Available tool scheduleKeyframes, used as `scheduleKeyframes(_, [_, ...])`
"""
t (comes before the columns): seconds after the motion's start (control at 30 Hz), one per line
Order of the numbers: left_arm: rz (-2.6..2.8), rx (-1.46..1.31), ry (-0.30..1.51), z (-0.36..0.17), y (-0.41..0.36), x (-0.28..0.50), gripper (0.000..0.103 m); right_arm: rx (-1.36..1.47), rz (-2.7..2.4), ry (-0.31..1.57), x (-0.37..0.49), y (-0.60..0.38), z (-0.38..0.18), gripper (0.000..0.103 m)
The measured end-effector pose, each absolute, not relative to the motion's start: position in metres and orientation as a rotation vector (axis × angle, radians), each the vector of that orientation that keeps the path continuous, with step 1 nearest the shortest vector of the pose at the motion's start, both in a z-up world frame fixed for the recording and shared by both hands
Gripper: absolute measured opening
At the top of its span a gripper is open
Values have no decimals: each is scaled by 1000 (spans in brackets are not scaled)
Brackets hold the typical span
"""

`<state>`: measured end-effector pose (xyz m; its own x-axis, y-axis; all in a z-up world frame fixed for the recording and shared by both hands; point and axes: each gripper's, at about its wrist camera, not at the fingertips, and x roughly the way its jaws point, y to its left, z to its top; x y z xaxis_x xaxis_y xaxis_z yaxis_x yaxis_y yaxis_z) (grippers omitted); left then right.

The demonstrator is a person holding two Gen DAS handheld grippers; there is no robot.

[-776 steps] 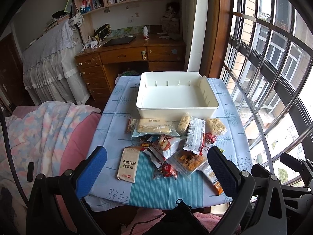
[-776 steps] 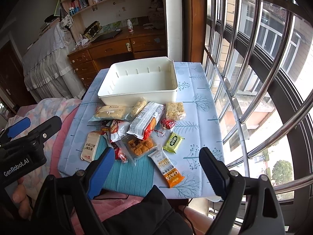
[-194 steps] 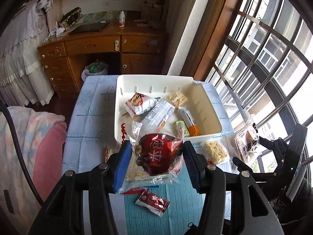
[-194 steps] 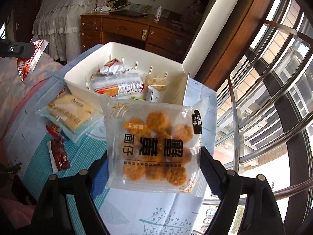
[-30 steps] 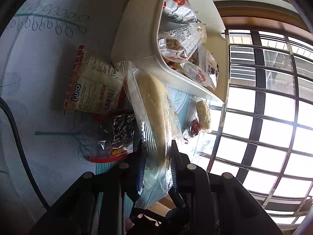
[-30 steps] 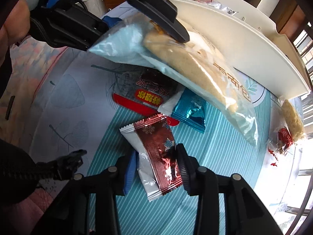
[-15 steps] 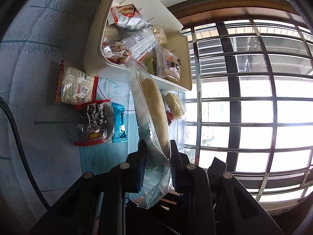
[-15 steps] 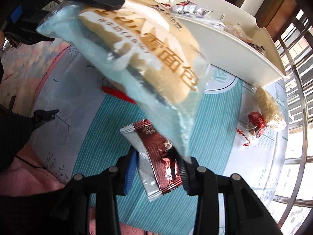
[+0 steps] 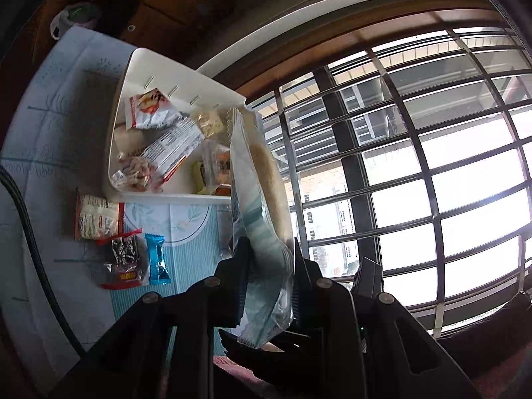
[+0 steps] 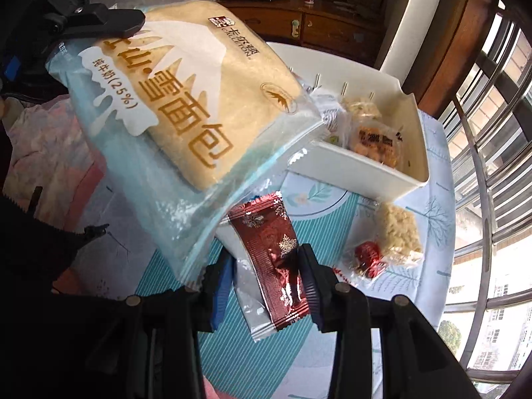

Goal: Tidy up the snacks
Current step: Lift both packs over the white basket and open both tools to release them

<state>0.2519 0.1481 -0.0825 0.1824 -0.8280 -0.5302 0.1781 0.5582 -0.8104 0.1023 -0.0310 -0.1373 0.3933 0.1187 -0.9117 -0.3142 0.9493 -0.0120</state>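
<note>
White plastic bin (image 9: 116,153) lies ahead of your left hand-held gripper (image 9: 267,276), which pinches the bread bag (image 9: 262,193) lengthwise toward it; your right hand-held gripper (image 10: 266,286) clamps a red wrapper (image 10: 272,252) over the desk (image 10: 332,349).

Bin (image 9: 116,146) is sitting toward the table's (image 9: 40,139) far edge, on the window side, several packets lying inside it. Bread bag (image 10: 186,109) is hanging above the table before the bin's near wall, clamped in the left gripper (image 9: 267,266). Foil bar (image 10: 276,259) is riding between the right gripper's (image 10: 266,286) fingers, off the surface. Crisp-rice block (image 10: 399,232) and wrapped candy (image 10: 365,256) are lying together near the window edge, before the bin. Three packets (image 9: 116,242) are lying before the bin's opposite corner.
</note>
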Motion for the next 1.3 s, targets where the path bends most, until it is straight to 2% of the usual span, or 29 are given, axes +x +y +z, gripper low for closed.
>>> scheduleKeyframes(0.37, [-726,-662,1056,-46,120,296,19,-121,262,973,151,-67,-102,39])
scheduleKeyframes(0.7, [-596,-636,1062,-67,109,348,19,-125,245,918,201,-86,-106,39])
scheduleKeyframes(1.07, [-444,-498,1117,-101,98,391,20,-205,215,919,240,-73,-139,40])
scheduleKeyframes(1.2, [-417,-455,1124,-104,96,394,29,-183,193,920,247,-72,-142,40])
scheduleKeyframes(1.3, [-419,-435,1123,-100,97,392,30,-147,181,926,248,-75,-140,44])
